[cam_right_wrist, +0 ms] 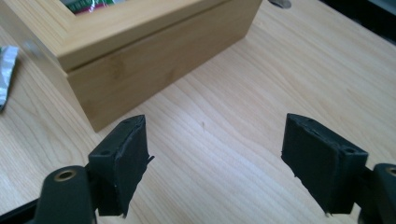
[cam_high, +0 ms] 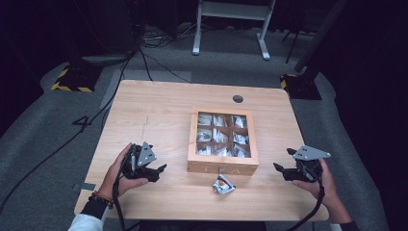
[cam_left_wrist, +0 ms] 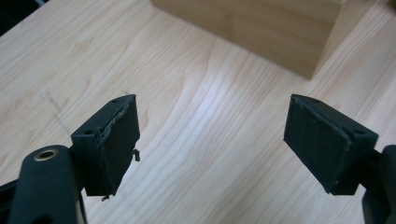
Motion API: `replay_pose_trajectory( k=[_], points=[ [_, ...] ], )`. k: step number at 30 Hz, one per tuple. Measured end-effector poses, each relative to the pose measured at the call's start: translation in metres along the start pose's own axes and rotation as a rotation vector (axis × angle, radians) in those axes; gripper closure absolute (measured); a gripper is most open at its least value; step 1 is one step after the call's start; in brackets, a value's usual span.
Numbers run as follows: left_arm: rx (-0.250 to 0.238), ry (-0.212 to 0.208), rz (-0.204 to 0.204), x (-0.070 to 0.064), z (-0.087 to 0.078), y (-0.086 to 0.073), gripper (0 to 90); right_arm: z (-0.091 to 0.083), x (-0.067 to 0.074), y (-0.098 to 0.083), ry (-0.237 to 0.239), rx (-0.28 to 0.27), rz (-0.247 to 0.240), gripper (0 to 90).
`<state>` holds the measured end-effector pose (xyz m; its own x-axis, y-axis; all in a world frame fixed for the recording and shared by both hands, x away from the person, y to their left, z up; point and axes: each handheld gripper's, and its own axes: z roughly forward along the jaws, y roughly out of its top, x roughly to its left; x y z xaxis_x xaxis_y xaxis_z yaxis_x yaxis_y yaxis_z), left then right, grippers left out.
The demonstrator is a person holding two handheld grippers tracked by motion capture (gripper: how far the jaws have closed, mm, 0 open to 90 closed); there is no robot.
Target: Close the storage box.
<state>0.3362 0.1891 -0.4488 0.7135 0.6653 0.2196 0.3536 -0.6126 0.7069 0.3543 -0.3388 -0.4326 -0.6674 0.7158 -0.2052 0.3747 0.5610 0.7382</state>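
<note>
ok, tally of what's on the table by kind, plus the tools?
Wooden box with windowed lid, closed: 1
Loose foil packet in front of it: 1
Tools, both open: left tool, right tool: 2
Total: 4

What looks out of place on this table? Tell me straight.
One silvery packet lies crumpled and loose on the table, just in front of the wooden box, while the other packets sit in its compartments. Both grippers are open and apart from it.
</note>
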Motion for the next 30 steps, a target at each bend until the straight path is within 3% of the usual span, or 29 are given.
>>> replay_pose_trajectory(
  k=[7,11,15,18,23,26,30],
  points=[
    [0.041,0.019,-0.016,0.006,0.001,-0.021,18.3,0.003,-0.004,-0.018,0.006,0.006,0.040,22.6],
    [0.073,0.013,-0.037,0.008,0.003,-0.034,18.1,0.005,-0.009,-0.030,0.030,-0.007,0.112,20.5],
    [0.092,0.009,-0.053,0.010,0.003,-0.045,17.8,0.010,-0.017,-0.045,0.023,0.005,0.181,18.9],
    [0.076,-0.005,-0.090,0.013,0.002,-0.051,18.5,0.012,-0.022,-0.055,0.028,-0.001,0.219,18.7],
    [0.073,-0.044,-0.199,0.023,0.004,-0.067,21.2,0.017,-0.025,-0.071,0.031,0.005,0.275,18.5],
    [0.097,-0.043,-0.200,0.025,0.006,-0.072,21.0,0.021,-0.022,-0.075,0.011,0.025,0.257,18.2],
    [0.073,-0.076,-0.258,0.027,0.009,-0.076,20.6,0.024,-0.018,-0.081,0.013,0.042,0.253,17.7]
  ],
)
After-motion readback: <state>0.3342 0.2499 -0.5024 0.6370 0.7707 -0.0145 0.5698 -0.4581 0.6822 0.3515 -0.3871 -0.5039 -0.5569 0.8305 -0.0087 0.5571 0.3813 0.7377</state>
